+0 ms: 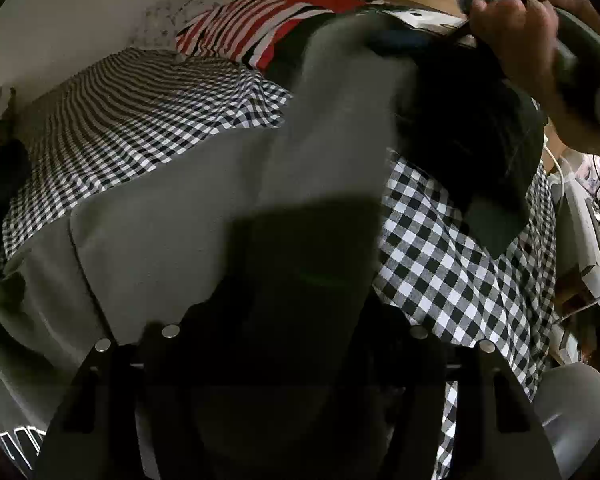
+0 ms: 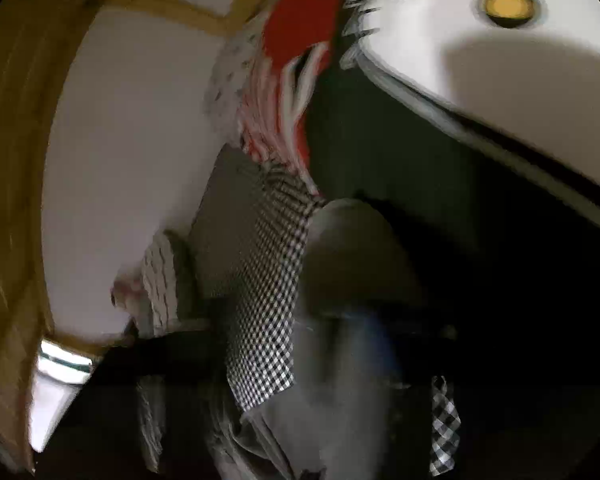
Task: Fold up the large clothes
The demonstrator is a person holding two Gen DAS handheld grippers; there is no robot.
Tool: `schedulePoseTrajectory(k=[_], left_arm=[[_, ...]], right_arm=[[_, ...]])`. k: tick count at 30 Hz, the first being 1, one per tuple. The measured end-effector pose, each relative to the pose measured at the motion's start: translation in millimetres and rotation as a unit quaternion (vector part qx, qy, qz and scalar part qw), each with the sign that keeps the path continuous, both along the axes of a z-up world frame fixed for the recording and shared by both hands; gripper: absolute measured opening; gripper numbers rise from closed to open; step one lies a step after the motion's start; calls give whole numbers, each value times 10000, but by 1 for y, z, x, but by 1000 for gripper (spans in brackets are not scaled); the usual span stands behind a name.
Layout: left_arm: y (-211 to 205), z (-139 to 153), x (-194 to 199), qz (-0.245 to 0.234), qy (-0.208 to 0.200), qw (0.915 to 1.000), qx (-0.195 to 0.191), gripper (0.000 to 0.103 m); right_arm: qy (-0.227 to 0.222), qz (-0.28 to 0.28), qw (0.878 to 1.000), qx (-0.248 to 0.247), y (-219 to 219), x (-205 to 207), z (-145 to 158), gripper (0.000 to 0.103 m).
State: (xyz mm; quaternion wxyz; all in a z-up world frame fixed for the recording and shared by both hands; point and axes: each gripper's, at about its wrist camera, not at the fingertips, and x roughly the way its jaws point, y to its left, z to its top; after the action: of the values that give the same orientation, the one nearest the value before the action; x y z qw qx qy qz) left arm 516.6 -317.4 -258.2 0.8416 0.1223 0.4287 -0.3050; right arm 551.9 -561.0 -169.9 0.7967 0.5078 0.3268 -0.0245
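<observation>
Nothing here can really be read. The grey garment (image 1: 172,240) carries white outlined lettering at its lower left edge in the left wrist view, cut off by the frame and too partial to make out. The right wrist view is blurred, with no words showing.

Matt grey cloth garment (image 1: 172,232) – woven checked cloth sheet (image 1: 440,280)
</observation>
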Motion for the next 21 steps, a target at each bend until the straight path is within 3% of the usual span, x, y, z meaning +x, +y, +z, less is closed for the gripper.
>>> schedulePoseTrajectory(k=[1, 3, 5, 7, 9, 11, 12, 13, 14, 16, 21], left_arm=[[4, 3, -2, 62, 4, 10000, -55, 65], [18, 12, -3, 222, -56, 9992, -339, 87], [41, 22, -1, 587, -187, 9946, -834, 92], [61, 22, 7, 909, -50, 9901, -1069, 94], [82, 12, 18, 1198, 356, 9865, -1060, 94], [105, 11, 19, 1445, 510, 9811, -1179, 94], [113, 15, 16, 1540, 421, 9799, -1199, 94], [115, 17, 14, 1639, 299, 9800, -1087, 94], [118, 19, 9, 1803, 23, 9804, -793, 94], [124, 22, 6, 1816, -189, 9788, -931, 94], [128, -2, 8, 1821, 121, 9795, -851, 94]], right_arm=[[-115, 42, 9998, -167, 4, -2, 6, 19], [-488, 66, 9962, -715, 14, -12, 28, 19], [-859, -54, 9918, -944, 15, -28, 46, 19], [-1066, -202, 9883, -1070, 7, -37, 61, 19], [-914, -174, 9902, -1045, -2, -33, 66, 19], [-403, 82, 9969, -672, -7, -28, 55, 24], [-360, 111, 9976, -585, -6, -33, 52, 36], [-299, 135, 9983, -478, -3, -41, 47, 81], [-290, 96, 9991, -304, -2, -48, 41, 97], [-297, 40, 9991, 298, 0, -54, 24, 97], [-394, 100, 9941, 1010, -4, -34, 8, 97]])
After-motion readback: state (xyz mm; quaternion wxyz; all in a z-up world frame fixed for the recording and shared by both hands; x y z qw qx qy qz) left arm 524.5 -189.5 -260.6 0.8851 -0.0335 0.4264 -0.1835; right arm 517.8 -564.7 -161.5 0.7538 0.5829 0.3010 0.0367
